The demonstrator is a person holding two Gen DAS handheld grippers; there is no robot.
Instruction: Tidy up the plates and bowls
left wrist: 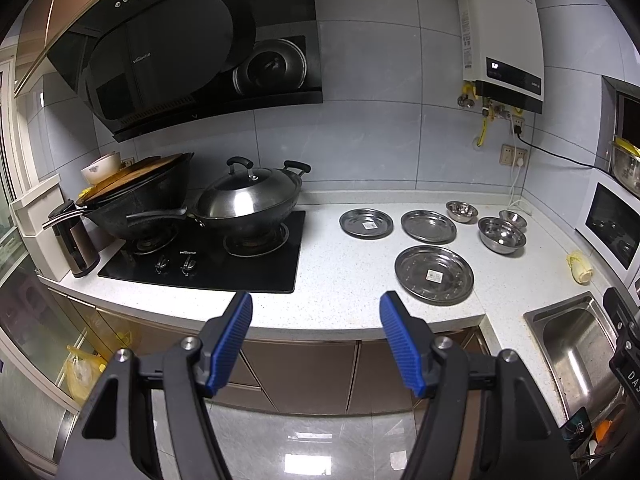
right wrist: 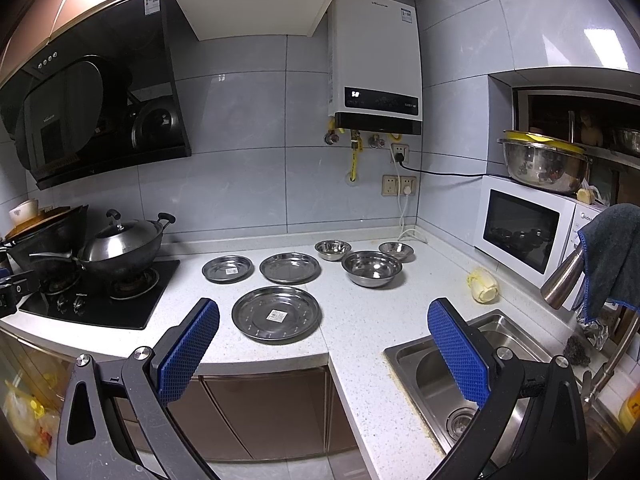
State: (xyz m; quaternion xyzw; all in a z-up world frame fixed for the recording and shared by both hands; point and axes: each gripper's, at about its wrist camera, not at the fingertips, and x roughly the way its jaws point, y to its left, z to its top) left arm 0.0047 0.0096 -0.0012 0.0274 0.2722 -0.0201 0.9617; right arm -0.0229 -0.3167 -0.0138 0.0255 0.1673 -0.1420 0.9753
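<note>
Nearest you, the blue-padded jaws of your left gripper (left wrist: 316,316) stand spread wide and empty, hanging over the front edge of the white speckled table (left wrist: 328,280). Your right gripper (right wrist: 324,328) is likewise released, its jaws far apart with nothing between them, one pad over the table edge and the other over the steel sink (right wrist: 452,364).

Just beyond the jaws, the large plate (right wrist: 276,314) lies flat on the table, a small sticker at its centre. Behind it, two smaller plates lie side by side, apart from each other: the left plate (right wrist: 227,269), also stickered, and the middle plate (right wrist: 290,267). To their right sit three steel bowls, upright and separate: the big bowl (right wrist: 371,268) in front, the small left bowl (right wrist: 332,249) and the small right bowl (right wrist: 396,250) behind it near the wall.

Farther left, a lidded wok (right wrist: 120,250) rests on the black gas hob (right wrist: 96,300). At the right, a white microwave (right wrist: 524,232) stands on the table.
</note>
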